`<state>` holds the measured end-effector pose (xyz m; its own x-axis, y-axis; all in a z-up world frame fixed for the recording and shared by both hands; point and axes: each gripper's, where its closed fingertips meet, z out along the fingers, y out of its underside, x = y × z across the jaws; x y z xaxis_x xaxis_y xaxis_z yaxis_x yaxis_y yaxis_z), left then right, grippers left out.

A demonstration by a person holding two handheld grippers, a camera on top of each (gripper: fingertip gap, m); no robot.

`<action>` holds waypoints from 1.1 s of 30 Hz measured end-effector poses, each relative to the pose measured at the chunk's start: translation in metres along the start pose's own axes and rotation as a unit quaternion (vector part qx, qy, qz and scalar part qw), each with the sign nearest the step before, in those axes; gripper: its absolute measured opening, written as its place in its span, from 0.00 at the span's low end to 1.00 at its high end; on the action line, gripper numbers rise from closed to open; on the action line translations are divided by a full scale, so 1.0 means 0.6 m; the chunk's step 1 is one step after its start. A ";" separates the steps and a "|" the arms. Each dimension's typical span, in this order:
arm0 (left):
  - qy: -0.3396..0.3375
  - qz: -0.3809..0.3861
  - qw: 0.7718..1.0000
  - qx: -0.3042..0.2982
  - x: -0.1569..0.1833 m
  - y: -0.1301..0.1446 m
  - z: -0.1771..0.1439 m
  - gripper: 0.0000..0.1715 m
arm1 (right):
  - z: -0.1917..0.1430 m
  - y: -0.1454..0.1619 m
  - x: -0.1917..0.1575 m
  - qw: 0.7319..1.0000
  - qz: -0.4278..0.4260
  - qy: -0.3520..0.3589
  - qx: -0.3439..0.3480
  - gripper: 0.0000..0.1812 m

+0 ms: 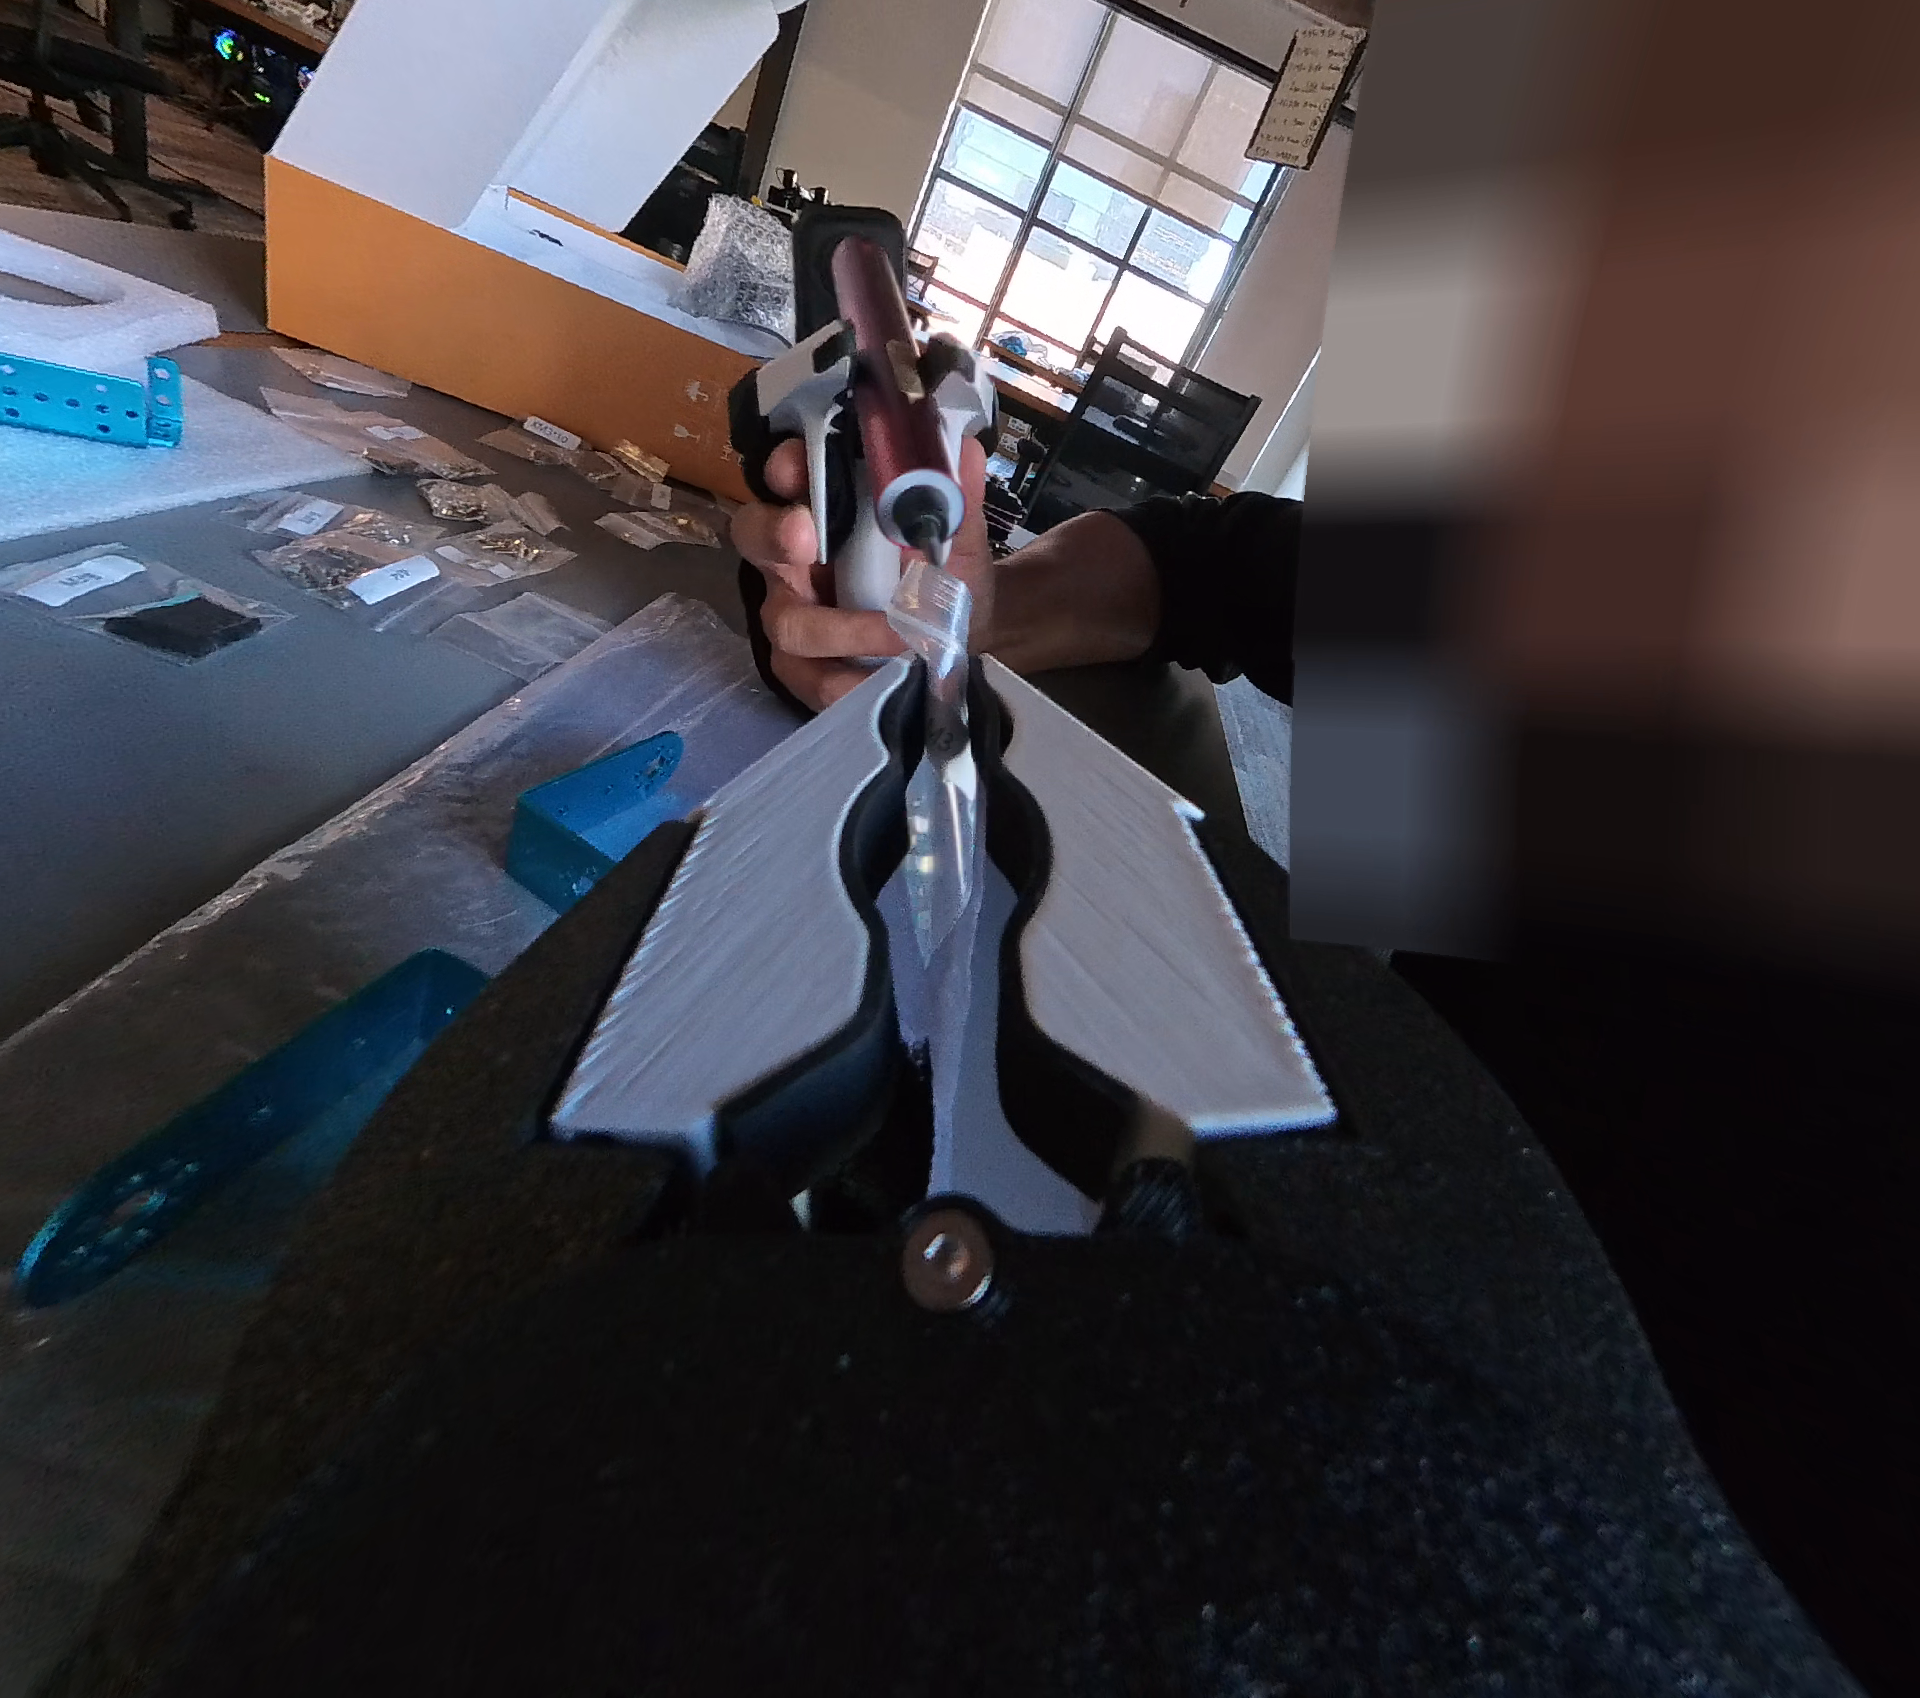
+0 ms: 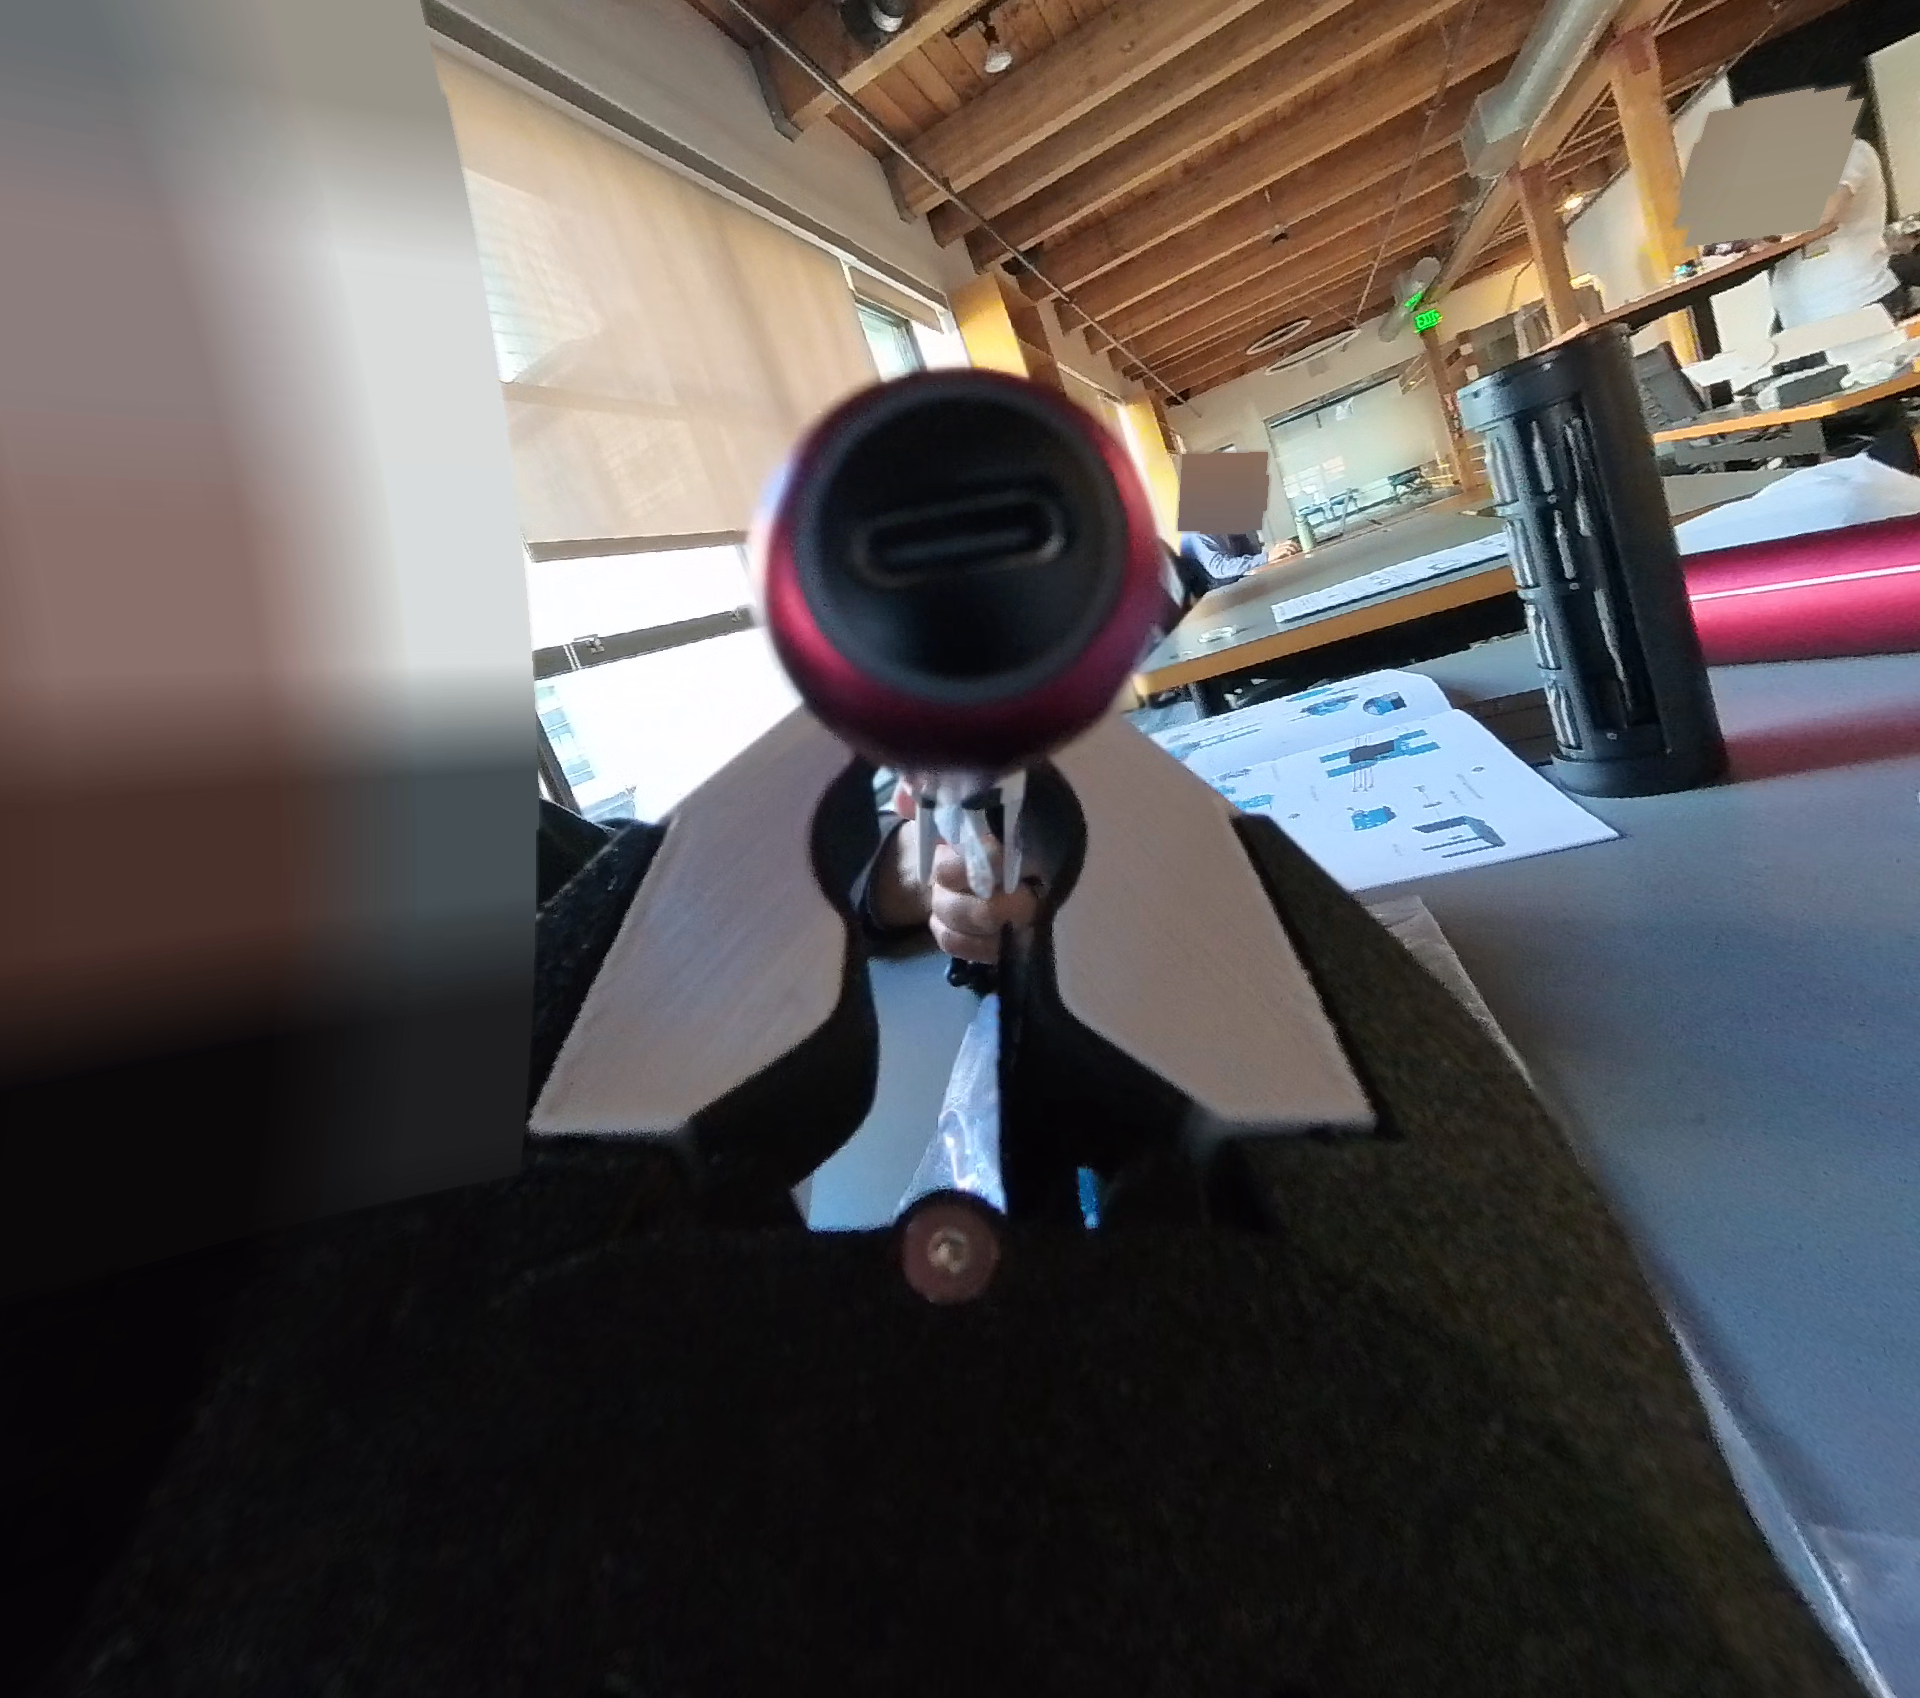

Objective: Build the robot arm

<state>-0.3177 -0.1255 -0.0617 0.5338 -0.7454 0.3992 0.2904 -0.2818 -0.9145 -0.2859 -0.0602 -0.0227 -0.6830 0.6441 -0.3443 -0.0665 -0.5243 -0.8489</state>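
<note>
Left gripper [image 1: 940, 749] pinches a small clear plastic bag [image 1: 935, 661], with right gripper [image 1: 902, 391] at 12 o'clock clamping a maroon metal pen-shaped screwdriver [image 1: 896, 401] tip-down on it.

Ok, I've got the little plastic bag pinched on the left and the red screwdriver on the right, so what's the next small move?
Probably ease the red screwdriver tip slightly down into the plastic bag's top edge. The left hand-held gripper is shut on the bag, its top poking up, and the tip held by the right hand-held gripper sits right at that edge. Whether it touches, I cannot tell.
</note>
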 end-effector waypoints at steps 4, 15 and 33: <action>-0.001 0.002 1.000 -0.001 0.001 0.001 0.000 0.04 | 0.002 0.003 -0.004 1.000 -0.002 -0.006 -0.005 0.11; 0.000 0.003 1.000 -0.002 0.002 0.001 0.001 0.04 | 0.003 0.007 -0.004 1.000 0.000 -0.007 -0.011 0.11; -0.031 0.025 0.998 -0.046 -0.006 0.023 0.018 0.07 | 0.011 0.020 -0.005 1.000 -0.012 -0.005 -0.028 0.11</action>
<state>-0.3070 -0.1203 -0.0753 0.5939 -0.7223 0.3543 0.1891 -0.3027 -0.9341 -0.2896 -0.0720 -0.0292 -0.6891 0.6506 -0.3191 -0.0422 -0.4757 -0.8786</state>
